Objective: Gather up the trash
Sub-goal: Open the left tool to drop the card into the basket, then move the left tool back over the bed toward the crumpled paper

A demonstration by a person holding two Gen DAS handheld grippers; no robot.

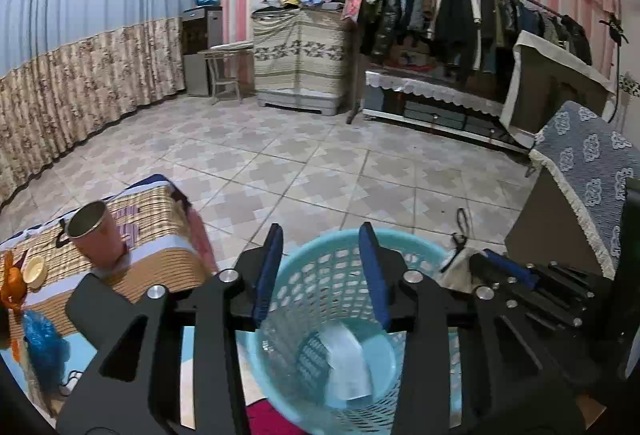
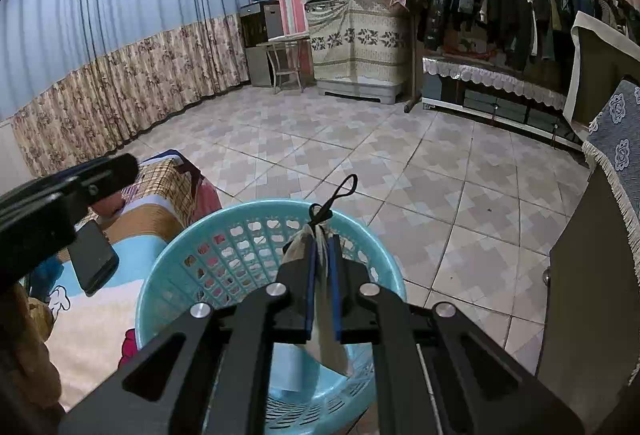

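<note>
A light blue plastic mesh basket [image 1: 320, 271] stands on the floor beside a low table; it also shows in the right wrist view [image 2: 240, 235]. A pale wrapper [image 1: 346, 363] lies at its bottom. My left gripper [image 1: 322, 235] is open and empty, held over the basket's mouth. My right gripper [image 2: 323, 245] is shut on a beige tag with a black cord loop [image 2: 320, 231] and holds it above the basket. The right gripper also shows at the right edge of the left wrist view [image 1: 500, 267].
The low table [image 1: 160, 255] at left has a striped cloth, a metal cup [image 1: 96, 235], a small bowl [image 1: 34, 269] and a black phone [image 2: 94, 257]. A cabinet with a blue cloth [image 1: 580, 171] stands right. A clothes rack [image 1: 460, 15] lines the far wall.
</note>
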